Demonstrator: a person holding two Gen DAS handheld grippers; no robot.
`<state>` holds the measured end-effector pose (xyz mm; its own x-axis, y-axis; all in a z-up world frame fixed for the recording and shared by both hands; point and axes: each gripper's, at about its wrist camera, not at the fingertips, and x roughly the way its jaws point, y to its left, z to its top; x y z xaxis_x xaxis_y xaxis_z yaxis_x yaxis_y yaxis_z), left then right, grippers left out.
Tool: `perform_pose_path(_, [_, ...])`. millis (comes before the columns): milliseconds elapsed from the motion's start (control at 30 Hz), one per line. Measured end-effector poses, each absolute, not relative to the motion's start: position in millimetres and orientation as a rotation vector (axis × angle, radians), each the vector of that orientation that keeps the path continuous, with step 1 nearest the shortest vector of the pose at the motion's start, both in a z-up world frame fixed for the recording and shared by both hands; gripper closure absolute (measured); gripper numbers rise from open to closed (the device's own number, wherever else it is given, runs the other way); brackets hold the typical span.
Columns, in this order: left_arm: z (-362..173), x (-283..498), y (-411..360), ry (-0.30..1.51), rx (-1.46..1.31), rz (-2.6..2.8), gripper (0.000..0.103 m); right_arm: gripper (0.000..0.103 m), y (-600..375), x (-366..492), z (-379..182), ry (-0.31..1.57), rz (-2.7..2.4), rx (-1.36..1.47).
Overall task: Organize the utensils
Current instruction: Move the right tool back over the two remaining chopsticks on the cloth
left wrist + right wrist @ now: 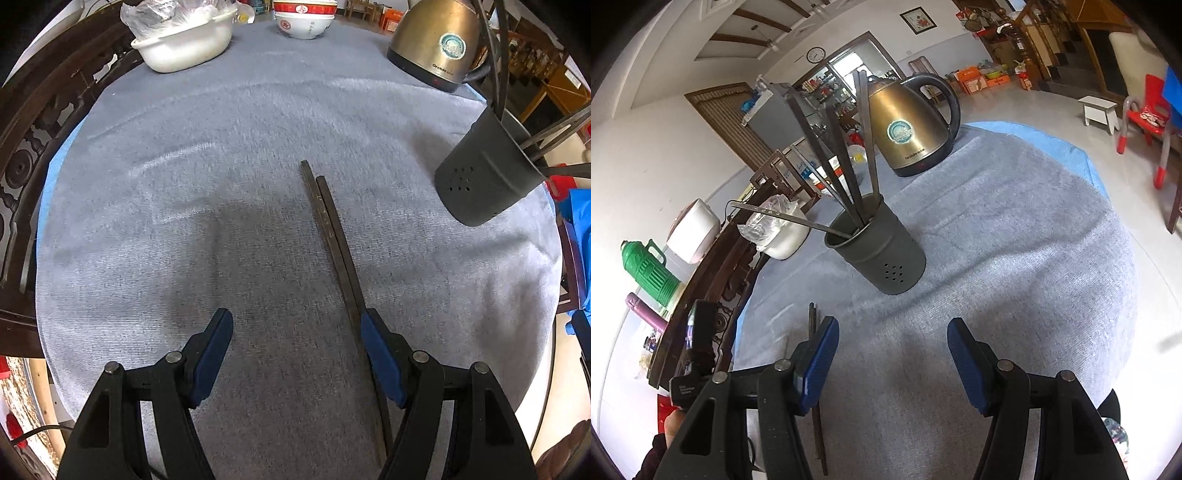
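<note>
Two dark chopsticks lie side by side on the grey-blue cloth. Their near ends run along the inside of the right finger of my left gripper, which hangs above the cloth, jaws open and holding nothing. A dark grey utensil holder stands to the right, with several chopsticks leaning out of it. In the right wrist view that holder is ahead of my right gripper, open and empty. The lying chopsticks show just behind its left finger.
A gold electric kettle stands at the far right of the round table. A white basin with a plastic bag and stacked red-and-white bowls sit at the far edge. A dark carved wooden chair borders the left side.
</note>
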<state>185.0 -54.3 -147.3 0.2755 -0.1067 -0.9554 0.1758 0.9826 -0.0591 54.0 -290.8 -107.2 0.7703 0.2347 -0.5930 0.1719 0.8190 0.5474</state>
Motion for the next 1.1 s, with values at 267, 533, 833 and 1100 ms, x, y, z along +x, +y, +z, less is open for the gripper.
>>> perform_pose_path(267, [-157.8,187.1,-44.7,1.300,0.037,-0.194,0.031,0.038,-285.2,54.5,-106.1,0.710,0.041,0.612])
perform_pose_path(533, [-156.2,187.2,-43.1,1.297,0.035,-0.200,0.030,0.037,-281.7,55.4,-106.4,0.718,0.047,0.607])
perform_pose_path(833, [-160.4,186.8,-45.2,1.296,0.048,-0.211,0.027,0.037,-281.7,56.1,-107.5,0.722,0.046,0.608])
perform_pose_path(1100, [-163.1,186.0,-42.6,1.321,0.033,-0.209,0.022,0.037,-282.0,56.1,-109.7,0.724,0.049,0.616])
